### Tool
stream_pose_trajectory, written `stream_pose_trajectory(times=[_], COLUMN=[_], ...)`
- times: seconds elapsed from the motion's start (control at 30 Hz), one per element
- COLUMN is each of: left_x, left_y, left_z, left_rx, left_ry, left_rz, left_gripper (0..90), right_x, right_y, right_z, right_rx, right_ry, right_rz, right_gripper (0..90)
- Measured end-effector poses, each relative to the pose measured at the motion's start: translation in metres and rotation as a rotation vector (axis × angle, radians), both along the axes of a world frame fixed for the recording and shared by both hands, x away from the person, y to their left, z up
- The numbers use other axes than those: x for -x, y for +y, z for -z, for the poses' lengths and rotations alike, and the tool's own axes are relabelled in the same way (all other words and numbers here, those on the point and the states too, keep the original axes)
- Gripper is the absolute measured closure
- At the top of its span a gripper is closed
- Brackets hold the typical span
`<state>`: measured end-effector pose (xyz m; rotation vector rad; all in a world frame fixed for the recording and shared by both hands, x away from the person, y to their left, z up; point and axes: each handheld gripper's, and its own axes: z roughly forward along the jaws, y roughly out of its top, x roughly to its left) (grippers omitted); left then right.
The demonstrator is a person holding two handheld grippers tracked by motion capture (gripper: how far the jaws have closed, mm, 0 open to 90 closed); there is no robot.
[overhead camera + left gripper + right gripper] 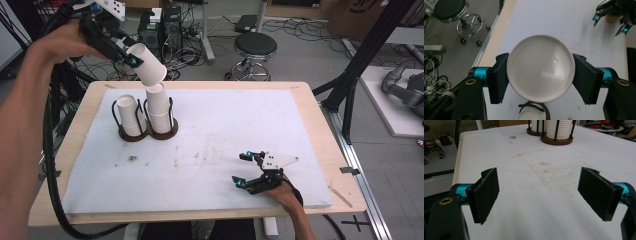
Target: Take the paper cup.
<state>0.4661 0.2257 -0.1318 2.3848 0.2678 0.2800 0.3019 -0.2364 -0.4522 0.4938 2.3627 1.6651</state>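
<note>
Your left gripper [131, 59] is clamped on a white paper cup [146, 64], one jaw on each side of its wall — in the left gripper view the cup's round bottom [541, 68] faces the camera between the two black pads. In the high view you hold that cup tilted in the air, mouth pointing down and to the right, just above the stack of white cups [158, 107] in the right-hand wire holder [165, 131]. Whether the two touch, you cannot tell from here. Another cup stack [130, 115] sits in the left-hand holder beside it.

Your right gripper [245, 170] rests low near the front right of the white table mat [225, 130] — jaws spread wide, nothing between them.
</note>
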Motion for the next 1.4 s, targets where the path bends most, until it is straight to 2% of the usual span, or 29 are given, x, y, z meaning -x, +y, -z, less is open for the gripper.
stream_pose_trajectory(times=[0.1, 0.13, 0.23, 0.27, 0.3, 0.4, 0.57, 0.63, 0.67, 0.87, 0.97, 1.2, 1.3, 1.33, 1.4], left_x=[0.012, 0.012, 0.021, 0.024, 0.028, 0.038, 0.054, 0.06, 0.063, 0.083, 0.086, 0.096, 0.097, 0.098, 0.099], left_y=[0.002, 0.002, 0.002, 0.002, 0.001, -0.003, -0.009, -0.01, -0.011, -0.012, -0.012, -0.009, -0.008, -0.008, -0.008], left_z=[0.0, 0.0, 0.003, 0.004, 0.006, 0.012, 0.018, 0.02, 0.021, 0.03, 0.033, 0.048, 0.058, 0.066, 0.07], left_rx=[0.03, 0.03, 0.084, 0.106, 0.111, 0.093, 0.105, 0.107, 0.121, 0.164, 0.188, 0.244, 0.269, 0.273, 0.278], left_ry=[-0.016, -0.016, -0.037, -0.026, -0.027, -0.032, -0.031, -0.042, -0.021, -0.025, -0.002, 0.009, 0.025, 0.032, 0.031], left_rz=[0.016, 0.016, 0.002, 0.007, 0.016, 0.028, 0.04, 0.029, 0.028, 0.013, 0.013, 0.025, 0.027, 0.036, 0.033], left_gripper=[34.7, 34.7, 34.7, 34.6, 34.6, 34.6, 34.6, 34.6, 34.6, 34.5, 34.6, 34.6, 34.6, 34.6, 34.5], right_x=[0.0, 0.0, 0.0, 0.0, 0.0, 0.0, 0.0, 0.0, 0.0, 0.0, 0.0, 0.0, 0.0, 0.0, 0.0], right_y=[0.0, 0.0, 0.0, 0.0, 0.0, 0.0, 0.0, 0.0, 0.001, 0.001, 0.002, 0.002, 0.002, 0.001, 0.001], right_z=[0.0, 0.0, 0.0, 0.0, 0.0, 0.0, 0.0, 0.0, 0.0, 0.0, 0.0, 0.0, 0.0, 0.0, 0.0], right_rx=[0.001, 0.001, 0.001, 0.001, 0.001, 0.001, 0.005, 0.007, 0.007, 0.015, 0.018, 0.017, 0.017, 0.016, 0.014], right_ry=[0.003, 0.003, -0.003, -0.001, -0.001, -0.001, 0.001, -0.001, -0.001, -0.001, 0.004, 0.003, 0.003, 0.005, 0.006], right_rz=[0.001, 0.001, -0.001, -0.001, -0.001, -0.003, -0.003, -0.002, -0.002, -0.003, -0.002, -0.002, 0.0, 0.0, 0.001], right_gripper=[18.0, 18.0, 18.0, 17.9, 17.9, 18.0, 18.0, 18.0, 18.0, 18.0, 18.0, 18.0, 18.0, 18.0, 17.9])
